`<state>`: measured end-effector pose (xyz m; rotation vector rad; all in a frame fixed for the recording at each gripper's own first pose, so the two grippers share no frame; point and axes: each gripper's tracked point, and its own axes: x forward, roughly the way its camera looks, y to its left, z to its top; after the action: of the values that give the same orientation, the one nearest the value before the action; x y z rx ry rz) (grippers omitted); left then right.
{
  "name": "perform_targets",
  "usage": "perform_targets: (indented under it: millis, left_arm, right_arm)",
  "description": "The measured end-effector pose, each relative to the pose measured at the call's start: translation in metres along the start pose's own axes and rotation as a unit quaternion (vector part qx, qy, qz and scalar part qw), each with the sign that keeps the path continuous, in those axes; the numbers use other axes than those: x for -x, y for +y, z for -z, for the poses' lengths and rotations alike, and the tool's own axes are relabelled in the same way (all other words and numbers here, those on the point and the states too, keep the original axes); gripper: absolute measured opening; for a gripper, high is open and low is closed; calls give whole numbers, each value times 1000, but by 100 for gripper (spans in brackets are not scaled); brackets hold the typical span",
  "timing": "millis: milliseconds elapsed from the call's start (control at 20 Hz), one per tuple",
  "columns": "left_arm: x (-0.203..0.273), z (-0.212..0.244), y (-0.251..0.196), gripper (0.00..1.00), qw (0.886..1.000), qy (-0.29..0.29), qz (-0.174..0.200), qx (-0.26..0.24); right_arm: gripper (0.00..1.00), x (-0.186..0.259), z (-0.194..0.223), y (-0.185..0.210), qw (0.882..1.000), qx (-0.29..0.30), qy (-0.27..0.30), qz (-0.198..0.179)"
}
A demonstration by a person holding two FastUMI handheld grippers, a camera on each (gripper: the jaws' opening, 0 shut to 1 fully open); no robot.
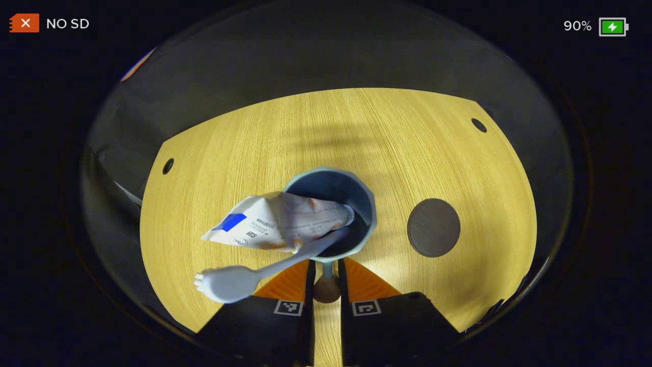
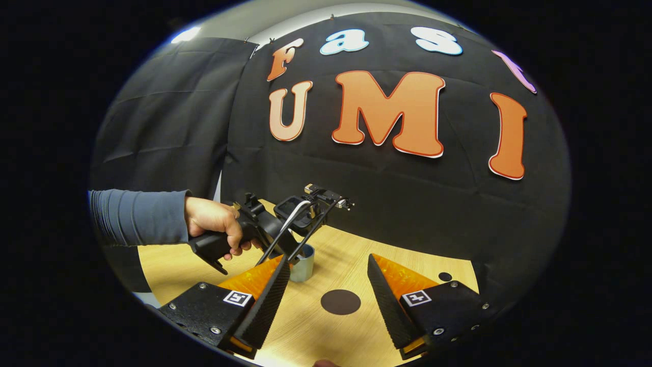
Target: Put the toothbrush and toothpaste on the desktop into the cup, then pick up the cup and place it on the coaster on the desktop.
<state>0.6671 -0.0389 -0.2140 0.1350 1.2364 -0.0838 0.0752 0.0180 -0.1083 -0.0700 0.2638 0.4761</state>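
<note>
- The toothbrush (image 1: 229, 283) is leaning out of the cup's left side in the left gripper view, with its head hanging over the desktop (image 1: 407, 142) and its handle end sitting inside the cup.
- The toothpaste (image 1: 270, 224) is lying just above it, a soft, crumpled tube that is poking out over the same side of the rim with its cap end down in the cup.
- The cup (image 1: 369, 204) is sitting at the middle of that view, and its thin handle is pointing back towards the camera.
- The left gripper (image 1: 326, 262) is pinching that handle, with both fingers appearing to press on it. I am judging this the right place to hold: the cup looks rigid and light, but a thin handle is likely to let it swing.
- Both items are overhanging to one side, so tilting is risking a spill; keeping the cup level is looking wise.
- The coaster (image 1: 433, 227), a dark disc, is lying to the right of the cup, near but not touching.
- In the right gripper view, a hand (image 2: 214, 221) is holding the left gripper above the cup (image 2: 304, 265); whether the cup is off the desktop I cannot tell.
- The right gripper (image 2: 328, 285) is hanging with its fingers wide apart, holding nothing, above the coaster (image 2: 341, 302).
</note>
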Motion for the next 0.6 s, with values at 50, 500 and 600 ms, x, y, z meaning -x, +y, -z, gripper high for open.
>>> perform_targets:
  millis: [50, 500, 600]
  left_arm:
    - [2, -1, 1, 20, 1000, -5, 2, 2]
    - [4, -8, 1, 17, 999, -29, 8, 18]
    - [5, -12, -2, 16, 999, -43, 7, 13]
  right_arm:
    - [92, 0, 2, -1, 1000, -2, 2, 0]
    - [92, 3, 3, -17, 1000, -14, 0, 24]
    - [92, 4, 3, -22, 999, -17, 1, 31]
